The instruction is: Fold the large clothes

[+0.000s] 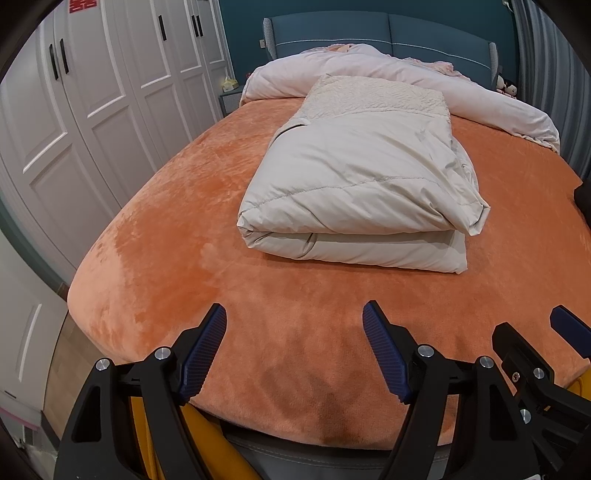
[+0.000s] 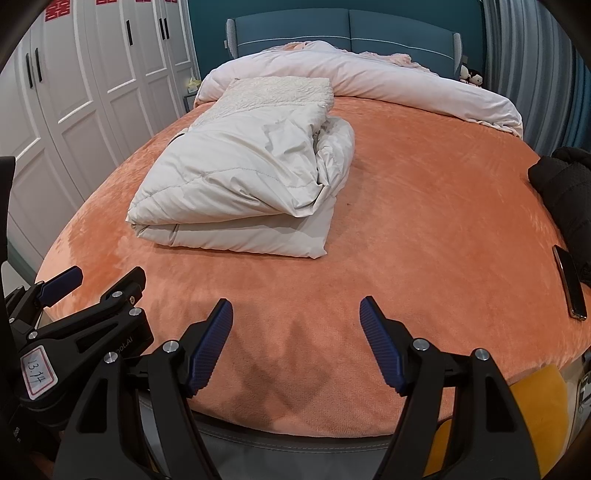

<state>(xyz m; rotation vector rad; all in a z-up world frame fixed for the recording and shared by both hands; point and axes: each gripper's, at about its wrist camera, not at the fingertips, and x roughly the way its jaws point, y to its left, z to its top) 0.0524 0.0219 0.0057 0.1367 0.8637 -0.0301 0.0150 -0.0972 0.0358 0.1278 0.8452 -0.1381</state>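
Note:
A large cream puffer garment (image 1: 358, 188) lies folded into a thick bundle on the orange bed cover (image 1: 166, 236); it also shows in the right wrist view (image 2: 240, 177), left of centre. My left gripper (image 1: 293, 314) is open and empty, above the bed's near edge, well short of the bundle. My right gripper (image 2: 295, 308) is open and empty too, beside the left one and equally far back. The left gripper's body (image 2: 74, 321) shows at the left of the right wrist view.
A pale duvet (image 1: 388, 70) is heaped along the blue headboard (image 1: 369, 33). White wardrobe doors (image 1: 92, 92) line the left. A black garment (image 2: 565, 184) and a phone (image 2: 570, 288) lie at the bed's right edge.

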